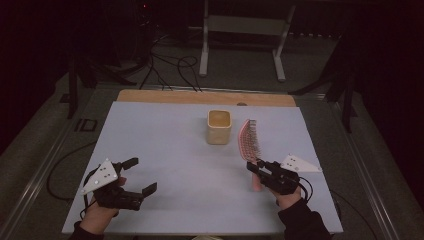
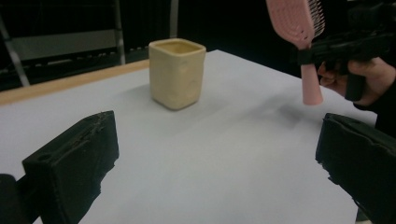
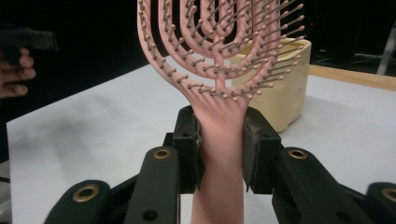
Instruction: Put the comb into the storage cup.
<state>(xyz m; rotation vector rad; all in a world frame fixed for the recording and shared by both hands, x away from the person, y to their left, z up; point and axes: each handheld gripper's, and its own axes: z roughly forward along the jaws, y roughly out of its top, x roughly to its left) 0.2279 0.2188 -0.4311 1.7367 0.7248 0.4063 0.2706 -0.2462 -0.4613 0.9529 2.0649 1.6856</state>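
Note:
A pink hairbrush (image 1: 248, 142) is held off the table at the right, head pointing away from me, bristles visible in the right gripper view (image 3: 224, 51). My right gripper (image 1: 256, 169) is shut on its handle (image 3: 219, 140), both pads pressing the neck just below the head. A cream square cup (image 1: 219, 126) stands upright mid-table, just left of the brush head; it also shows in the left gripper view (image 2: 177, 73). My left gripper (image 1: 140, 175) hovers at the front left, jaws wide open and empty.
The white tabletop (image 1: 165, 150) has a wooden strip (image 1: 150, 96) along its far edge. Beyond it on the floor stand a metal frame (image 1: 245, 30) and loose cables (image 1: 170, 65). Metal rails run beside the table.

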